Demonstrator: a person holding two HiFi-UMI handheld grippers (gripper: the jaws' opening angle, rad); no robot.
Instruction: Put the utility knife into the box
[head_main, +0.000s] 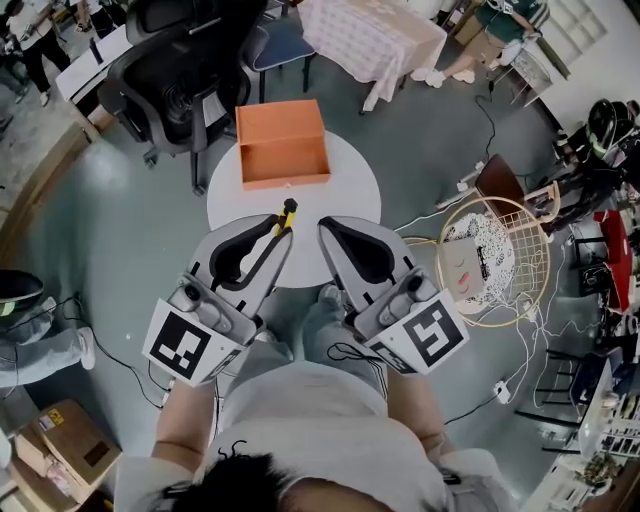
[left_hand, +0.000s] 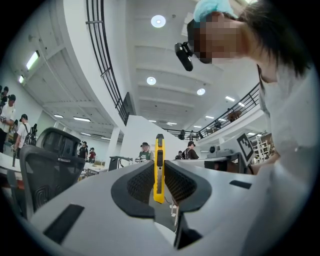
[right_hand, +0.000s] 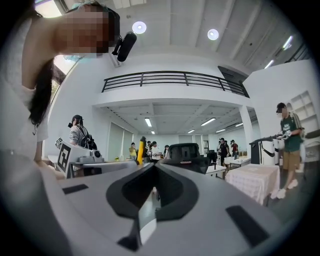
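2 grippers side by side over round white table (head_main: 350, 190). Left gripper (head_main: 281, 226): jaws clamped on utility knife (left_hand: 159, 165), upright between pads, above table's near part. Right gripper (head_main: 326, 228): jaws together, nothing between. Step, as I judge: carry phase, knife not yet in box (head_main: 283, 148). Next move calls for forward reach over open orange box, then release. Knife: slim yellow body, black slider, black end uppermost.
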